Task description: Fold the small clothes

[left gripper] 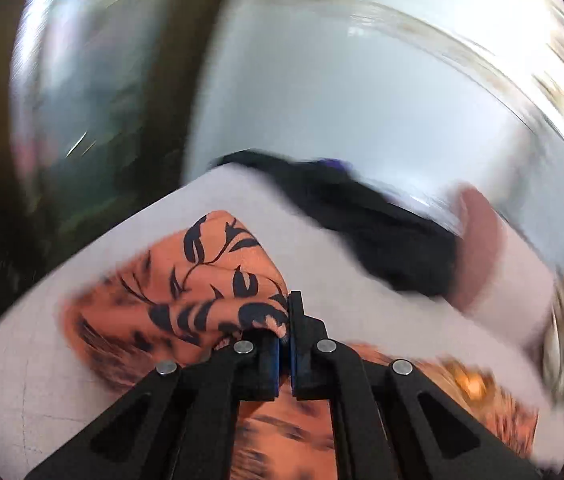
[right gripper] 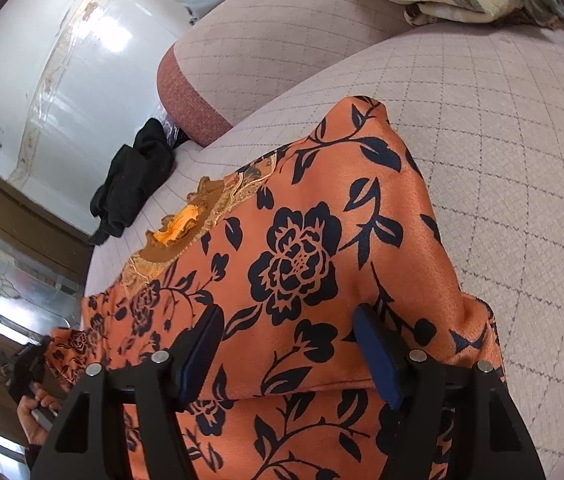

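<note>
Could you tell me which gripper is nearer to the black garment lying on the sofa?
Left. The left gripper, shut on the orange floral garment, is just short of the black garment; the right gripper hovers open farther off.

right gripper [right gripper: 287, 346] agape over orange floral garment [right gripper: 301, 240] | black cloth [right gripper: 134, 184] beyond

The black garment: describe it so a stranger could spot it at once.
Start at the quilted pale cushion where the orange floral garment is spread. Follow it to the far edge, near the reddish bolster end. The black garment lies crumpled there, plain and dark, with no print.
</note>
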`<state>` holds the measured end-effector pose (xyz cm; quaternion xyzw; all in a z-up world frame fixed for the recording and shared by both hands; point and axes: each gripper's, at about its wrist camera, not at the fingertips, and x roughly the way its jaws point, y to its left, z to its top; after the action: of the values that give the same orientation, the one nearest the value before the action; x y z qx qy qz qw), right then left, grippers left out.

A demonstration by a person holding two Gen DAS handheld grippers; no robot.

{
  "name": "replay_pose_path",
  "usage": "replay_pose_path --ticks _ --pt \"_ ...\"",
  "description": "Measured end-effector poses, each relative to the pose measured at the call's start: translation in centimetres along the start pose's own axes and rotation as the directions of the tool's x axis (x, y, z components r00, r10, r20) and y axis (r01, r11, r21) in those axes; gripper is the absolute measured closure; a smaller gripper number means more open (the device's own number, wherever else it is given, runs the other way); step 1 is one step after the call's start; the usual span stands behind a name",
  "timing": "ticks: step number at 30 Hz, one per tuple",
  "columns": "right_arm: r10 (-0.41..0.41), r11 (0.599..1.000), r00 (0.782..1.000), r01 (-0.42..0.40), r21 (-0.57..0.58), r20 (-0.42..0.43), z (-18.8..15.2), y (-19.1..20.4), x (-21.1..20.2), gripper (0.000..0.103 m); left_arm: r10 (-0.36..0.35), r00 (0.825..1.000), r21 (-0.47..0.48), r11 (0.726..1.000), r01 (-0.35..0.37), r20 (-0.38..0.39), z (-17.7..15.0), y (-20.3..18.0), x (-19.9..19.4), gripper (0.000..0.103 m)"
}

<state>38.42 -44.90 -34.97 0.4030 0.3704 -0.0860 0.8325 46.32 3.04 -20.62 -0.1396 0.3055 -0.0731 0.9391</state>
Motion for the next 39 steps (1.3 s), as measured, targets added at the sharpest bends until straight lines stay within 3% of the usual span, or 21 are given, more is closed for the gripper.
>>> replay_pose_path --ticks 2,5,6,8,10,11,12,13,15,18,22,25,27,29,33,35,39 --pt "0.012 1.000 1.000 -0.012 0.018 -0.004 0.1 -0.2 -0.2 0.033 -0.096 0.995 0.156 0.983 0.099 -0.031 -1.9 -7.2 -1.5 0.101" --pt "0.032 0.998 0.999 -0.033 0.052 0.003 0.4 -0.7 -0.8 0.033 -0.169 0.978 0.343 0.917 0.203 -0.127 -7.2 -16.1 -2.0 0.101" --pt "0.039 0.997 0.999 -0.039 0.062 0.010 0.5 -0.8 -1.1 0.033 -0.170 0.968 0.429 0.873 0.234 -0.183 -9.6 -19.4 -1.9 0.098" --pt "0.048 0.996 0.998 -0.050 0.076 0.029 0.8 -1.1 -1.8 0.033 -0.141 0.948 0.618 0.728 0.295 -0.287 -15.9 -25.5 -1.6 0.093" --pt "0.057 0.994 0.997 -0.061 0.092 0.045 1.3 -1.4 -2.6 0.033 -0.089 0.936 0.697 0.644 0.315 -0.341 -20.2 -28.3 -1.6 0.082" --pt "0.064 0.992 0.997 -0.069 0.104 0.052 1.7 -1.7 -3.1 0.032 -0.073 0.929 0.706 0.629 0.325 -0.362 -21.6 -29.0 -1.9 0.079" --pt "0.071 0.990 0.995 -0.078 0.119 0.064 2.1 -2.0 -3.6 0.032 -0.064 0.921 0.700 0.630 0.335 -0.383 -22.6 -29.3 -2.2 0.067" --pt "0.081 0.987 0.994 -0.091 0.135 0.079 2.4 -2.5 -4.1 0.032 -0.050 0.912 0.676 0.654 0.339 -0.408 -23.1 -29.1 -2.5 0.054" --pt "0.092 0.982 0.991 -0.107 0.153 0.102 2.9 -2.9 -5.0 0.032 -0.037 0.908 0.640 0.697 0.323 -0.418 -23.1 -28.1 -3.3 0.046" --pt "0.102 0.982 0.988 -0.119 0.144 0.120 3.2 -2.8 -5.9 0.032 -0.053 0.927 0.582 0.765 0.278 -0.372 -21.8 -24.8 -5.7 0.044" --pt "0.101 0.994 0.989 -0.106 0.041 0.109 2.8 -0.5 -6.3 0.032 -0.004 0.973 0.431 0.896 0.106 -0.231 -17.6 -18.1 -7.3 0.032" --pt "0.096 0.995 0.991 -0.093 -0.042 0.096 2.2 1.5 -6.0 0.032 0.083 0.981 0.291 0.956 -0.029 -0.174 -15.1 -13.4 -5.7 0.032" --pt "0.087 0.990 0.992 -0.076 -0.121 0.090 1.3 3.2 -5.8 0.032 0.121 0.972 0.220 0.972 -0.076 -0.199 -14.5 -11.3 -3.8 0.032" --pt "0.072 0.982 0.993 -0.054 -0.179 0.093 0.6 4.6 -5.6 0.032 0.160 0.951 0.128 0.983 -0.130 -0.264 -14.0 -8.8 -2.6 0.032" --pt "0.053 0.967 0.994 -0.027 -0.252 0.095 0.8 8.5 -4.1 0.030 0.208 0.927 0.073 0.978 -0.195 -0.313 -13.7 -6.2 -0.8 0.032" --pt "0.048 0.958 0.994 -0.017 -0.287 0.099 1.6 11.6 -2.7 0.025 0.241 0.920 0.080 0.971 -0.227 -0.308 -13.5 -6.1 -0.2 0.032" --pt "0.026 0.948 0.999 -0.016 -0.318 0.028 3.3 17.5 2.0 0.022 0.203 0.921 0.023 0.978 -0.207 -0.332 -12.5 -5.6 0.9 0.032"
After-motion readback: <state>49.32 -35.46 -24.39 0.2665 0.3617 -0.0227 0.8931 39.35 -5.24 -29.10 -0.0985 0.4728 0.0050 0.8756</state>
